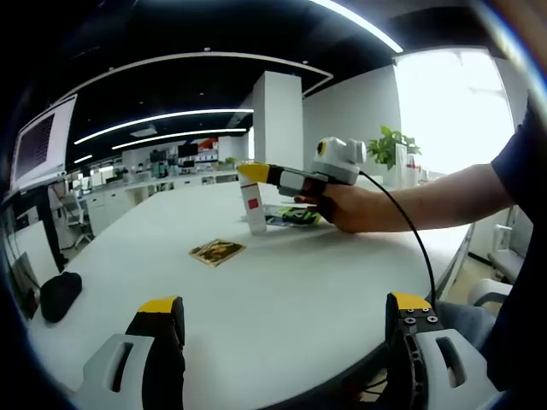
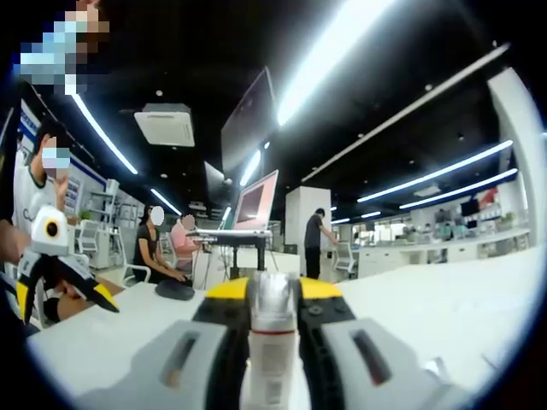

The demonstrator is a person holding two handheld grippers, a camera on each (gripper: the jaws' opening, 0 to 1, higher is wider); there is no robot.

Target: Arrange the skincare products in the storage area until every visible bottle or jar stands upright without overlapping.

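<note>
A slim white bottle (image 1: 253,207) with a red label stands upright on the white table (image 1: 325,282), and my right gripper (image 1: 250,173), held by a hand from the right, is shut on its top. In the right gripper view the same bottle (image 2: 272,342) sits pinched between the yellow-tipped jaws of the right gripper (image 2: 272,295). My left gripper (image 1: 286,320) hovers over the near table edge, jaws wide apart and nothing between them; it also appears at the left as the left gripper (image 2: 53,272). Dark green packets (image 1: 292,218) lie just behind the bottle.
A flat gold-brown packet (image 1: 216,251) lies on the table left of the bottle. A black pouch-like object (image 1: 60,295) rests near the left edge. A potted plant (image 1: 393,145) stands at the far right. People sit at desks (image 2: 162,252) beyond the table.
</note>
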